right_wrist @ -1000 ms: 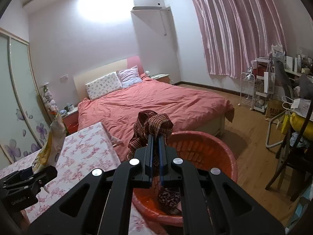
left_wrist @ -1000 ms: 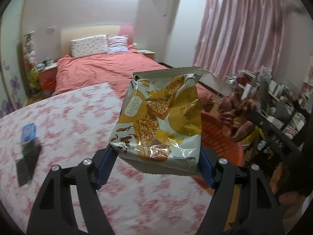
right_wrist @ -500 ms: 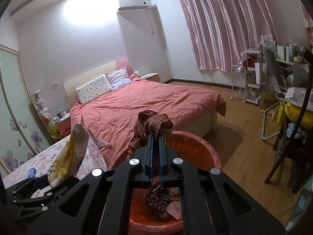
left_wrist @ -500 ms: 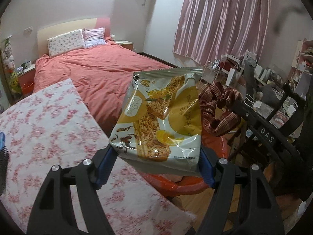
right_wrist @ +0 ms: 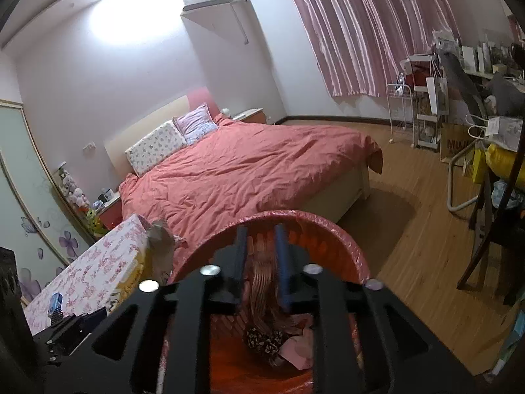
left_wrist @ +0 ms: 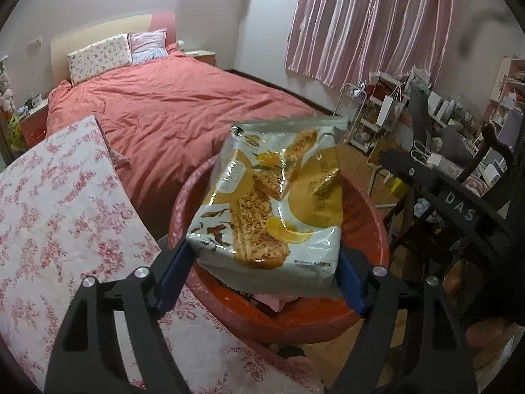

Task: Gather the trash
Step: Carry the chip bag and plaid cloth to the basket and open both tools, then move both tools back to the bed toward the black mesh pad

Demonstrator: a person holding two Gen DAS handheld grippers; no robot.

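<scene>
**Both loads reach the red basin; the cloth is let go**

A second ago the right gripper (right_wrist: 261, 264) was pinched shut on a brown woven cloth (right_wrist: 259, 290) held above the red basin (right_wrist: 331, 229). Now its jaws are opening, and the cloth shows as a blurred streak between and below them, apparently dropping toward the patterned scrap and pink paper already on the basin floor. That piece of trash looks delivered.

The left gripper (left_wrist: 267, 272) has carried the yellow snack bag (left_wrist: 272, 203) from over the floral tablecloth (left_wrist: 62, 216) to above the basin. Its jaws are opening too; the bag is between the blue pads (left_wrist: 349, 282), its lower corners apparently touching them, so it is about to fall or has barely begun to.

The bag overhangs the basin's near side, well inside the rim, so a straight drop should land inside. The table edge lies just left of the basin, the bed behind it; the right gripper stands close on the right, so the left has most room to pull back toward the table, where a small blue item (right_wrist: 55, 303) waits
</scene>
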